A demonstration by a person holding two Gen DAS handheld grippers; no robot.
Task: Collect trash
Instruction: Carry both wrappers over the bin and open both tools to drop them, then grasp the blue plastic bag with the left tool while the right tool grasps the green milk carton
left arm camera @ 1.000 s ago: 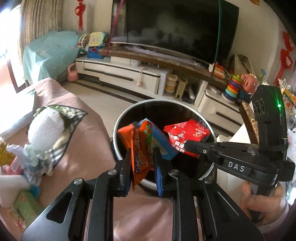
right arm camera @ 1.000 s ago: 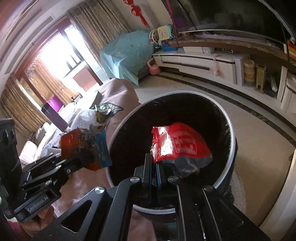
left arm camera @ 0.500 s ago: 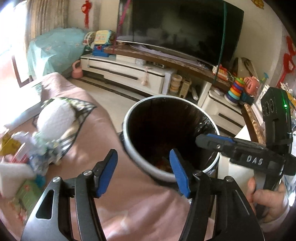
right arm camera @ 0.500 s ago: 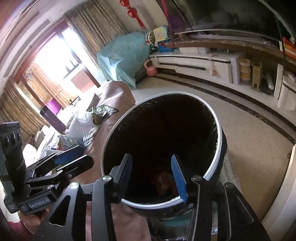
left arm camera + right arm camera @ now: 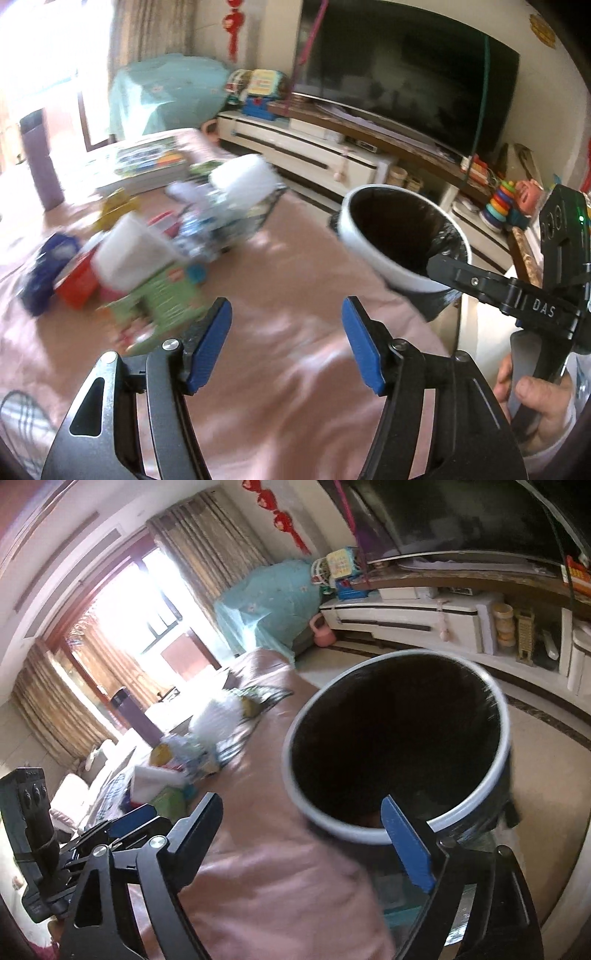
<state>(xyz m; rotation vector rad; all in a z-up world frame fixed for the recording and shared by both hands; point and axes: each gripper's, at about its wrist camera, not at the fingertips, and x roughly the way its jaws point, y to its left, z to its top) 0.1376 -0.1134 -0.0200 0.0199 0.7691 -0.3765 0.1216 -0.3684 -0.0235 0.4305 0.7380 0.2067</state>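
Both your grippers are empty: left gripper (image 5: 286, 345) jaws wide, right gripper (image 5: 314, 843) jaws opening beside the white-rimmed black-lined round bin (image 5: 476, 808); blurred wrapper pile (image 5: 147, 258) left of it.

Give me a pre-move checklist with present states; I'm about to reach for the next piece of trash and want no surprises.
1. Left gripper empty: ok, jaws apart, nothing between them.
2. Right gripper empty: ok, jaws opening, nothing between them.
3. Trash bin upright and open: ok, beside the pink-covered surface.
4. Trash left to collect: ok, a pile of wrappers and boxes lies on the cover.
5. Next item picked out: cannot tell, the pile is blurred in both views.
6. Grippers clear of each other: ok, the right one sits at the bin side, away from the pile.
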